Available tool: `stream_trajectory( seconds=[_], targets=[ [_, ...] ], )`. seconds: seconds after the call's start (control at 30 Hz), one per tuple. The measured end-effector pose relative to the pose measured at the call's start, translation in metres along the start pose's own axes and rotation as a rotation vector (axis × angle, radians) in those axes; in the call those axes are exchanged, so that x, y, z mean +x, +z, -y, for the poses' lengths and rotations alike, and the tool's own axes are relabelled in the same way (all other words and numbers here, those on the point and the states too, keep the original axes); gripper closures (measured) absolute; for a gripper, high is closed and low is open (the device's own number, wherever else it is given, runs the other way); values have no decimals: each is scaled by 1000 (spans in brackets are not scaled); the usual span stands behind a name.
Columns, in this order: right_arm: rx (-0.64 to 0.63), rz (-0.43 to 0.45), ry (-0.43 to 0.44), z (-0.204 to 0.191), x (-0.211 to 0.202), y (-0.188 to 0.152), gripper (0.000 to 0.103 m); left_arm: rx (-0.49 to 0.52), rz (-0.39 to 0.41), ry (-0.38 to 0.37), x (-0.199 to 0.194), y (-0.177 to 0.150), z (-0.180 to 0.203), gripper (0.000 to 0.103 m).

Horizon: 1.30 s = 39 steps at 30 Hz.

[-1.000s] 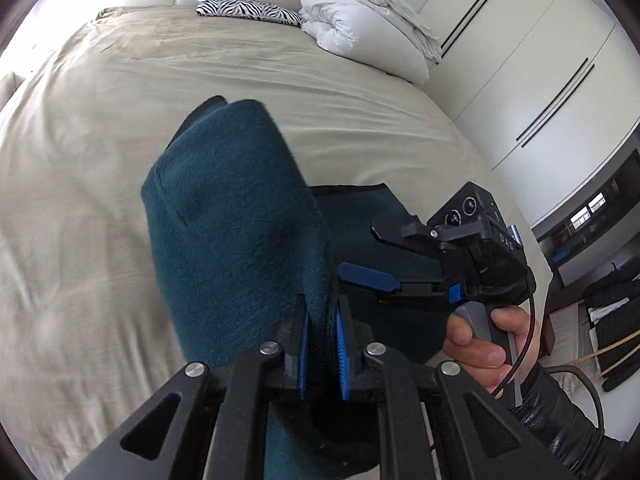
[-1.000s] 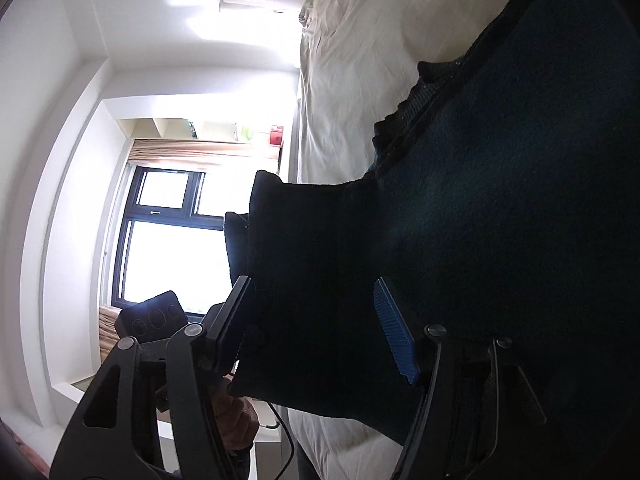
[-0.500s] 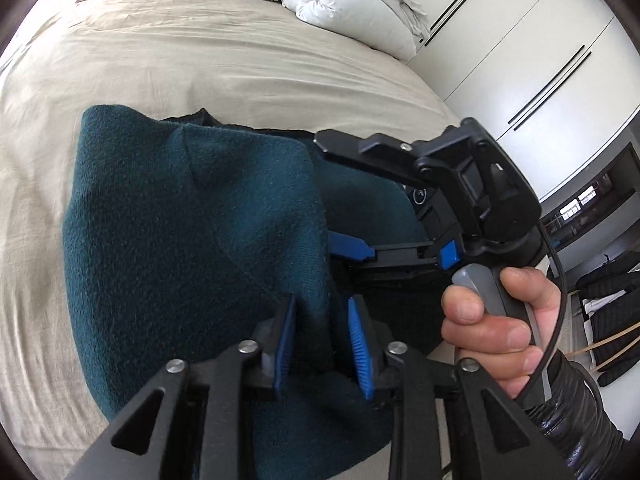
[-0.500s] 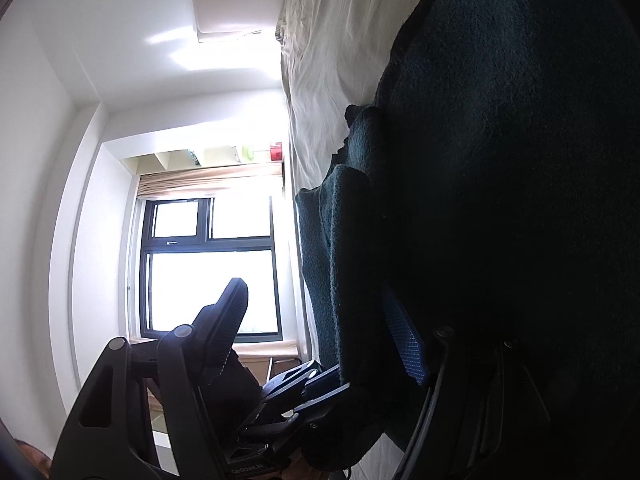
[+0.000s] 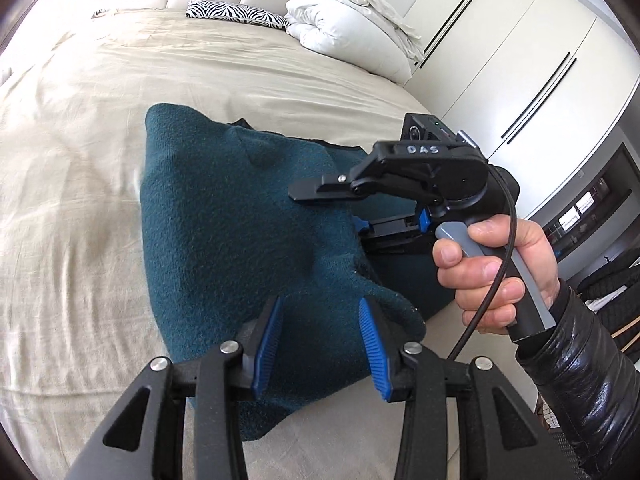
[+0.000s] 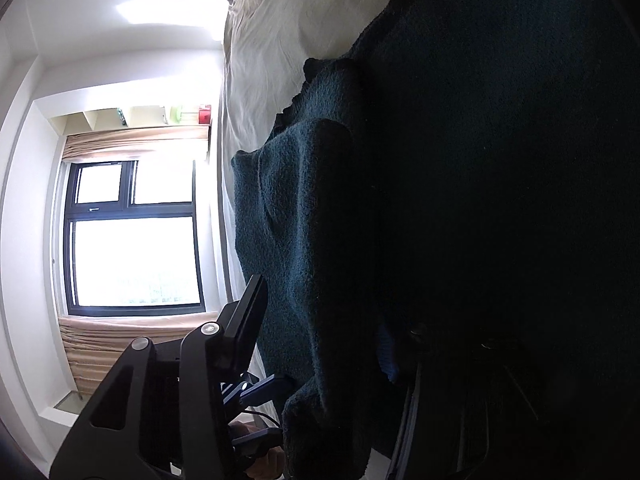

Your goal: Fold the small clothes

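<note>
A dark teal fleece garment [image 5: 224,216] lies folded over on the beige bed [image 5: 80,120]. My left gripper [image 5: 320,336] is open just above its near edge, blue pads apart, holding nothing. My right gripper [image 5: 332,208] is rolled on its side at the garment's right edge, jaws spread, one finger over the top layer and one under the fold. In the right wrist view the garment [image 6: 440,200] fills most of the frame, with my right gripper [image 6: 320,328] open around the fold.
A white duvet bundle [image 5: 352,36] and a zebra-print pillow [image 5: 236,12] sit at the head of the bed. White wardrobe doors [image 5: 520,52] stand to the right. A window [image 6: 132,236] shows in the right wrist view.
My left gripper has opened and let go of the garment, which has dropped onto the bed as a folded layer. My right gripper stayed open at the fold.
</note>
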State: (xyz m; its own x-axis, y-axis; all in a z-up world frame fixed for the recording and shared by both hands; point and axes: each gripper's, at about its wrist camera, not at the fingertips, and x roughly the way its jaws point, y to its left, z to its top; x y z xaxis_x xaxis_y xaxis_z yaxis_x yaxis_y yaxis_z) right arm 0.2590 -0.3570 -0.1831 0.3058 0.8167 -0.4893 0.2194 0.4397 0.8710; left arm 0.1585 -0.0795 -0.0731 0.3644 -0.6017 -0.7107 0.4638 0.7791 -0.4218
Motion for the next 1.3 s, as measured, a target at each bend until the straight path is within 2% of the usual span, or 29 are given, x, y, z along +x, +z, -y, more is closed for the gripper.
stream_trajectory(
  seconds=[0.13, 0.17, 0.3, 0.43, 0.7, 0.83, 1.0, 1.27, 1.3],
  targets=[
    [-16, -2, -76, -2, -3, 0, 88, 17, 62, -22, -19, -2, 3, 61],
    [-31, -3, -92, -5, -6, 1, 90, 13, 78, -26, -25, -3, 1, 61],
    [-91, -8, -129, -15, -17, 1, 92, -13, 120, -2, -37, -5, -12, 61],
    [-120, 4, -140, -24, -28, 2, 92, -52, 112, 29, -34, 0, -29, 61],
    [-128, 46, -188, -17, -66, 8, 92, -7, 126, 43, -13, 28, -16, 61],
    [-123, 78, -215, -9, -100, 14, 92, -20, 129, 41, -4, 39, -15, 61],
    [-125, 88, -239, -4, -122, 19, 93, -15, 115, 54, 7, 46, -11, 61],
    [-156, 76, -273, -16, -99, 15, 93, 35, 102, 58, 26, 59, 3, 61],
    [-160, 77, -276, -13, -107, 14, 93, 37, 102, 56, 28, 61, 4, 61]
  ],
)
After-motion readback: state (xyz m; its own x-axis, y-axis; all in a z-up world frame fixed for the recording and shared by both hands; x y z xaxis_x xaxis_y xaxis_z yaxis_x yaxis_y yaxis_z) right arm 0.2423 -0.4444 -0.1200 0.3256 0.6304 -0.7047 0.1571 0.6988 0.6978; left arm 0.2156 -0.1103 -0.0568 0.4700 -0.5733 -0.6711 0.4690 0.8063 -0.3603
